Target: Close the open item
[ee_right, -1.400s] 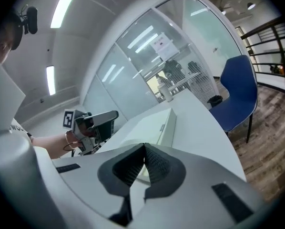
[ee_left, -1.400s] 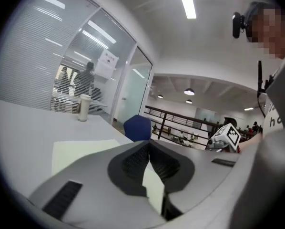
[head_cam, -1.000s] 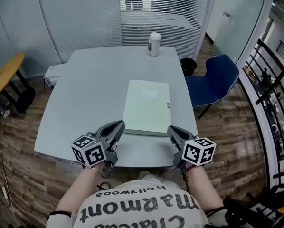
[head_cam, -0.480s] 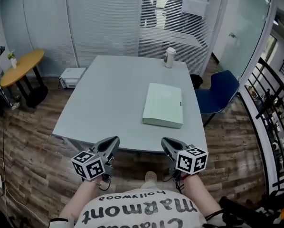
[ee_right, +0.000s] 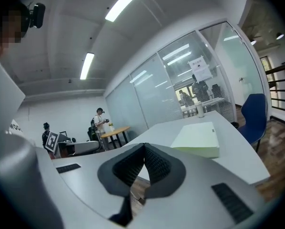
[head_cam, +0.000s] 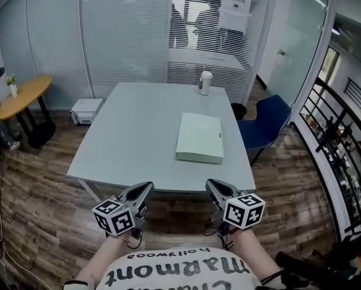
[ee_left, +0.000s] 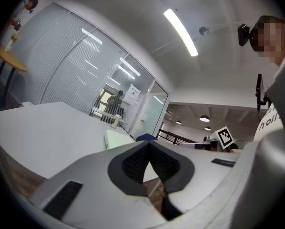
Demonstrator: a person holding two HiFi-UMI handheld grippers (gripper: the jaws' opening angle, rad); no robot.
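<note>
While pointing forward, left gripper and right gripper (both empty) are clamped.

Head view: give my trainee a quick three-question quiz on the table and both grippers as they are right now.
1. True or false: the green book on the table lies closed.
2. What stands near the table's far edge? A) a cup B) a lamp C) a laptop
3. Fill in: the left gripper and the right gripper are both ____ and hold nothing.

Key: 1 true. 2 A. 3 shut.
</note>
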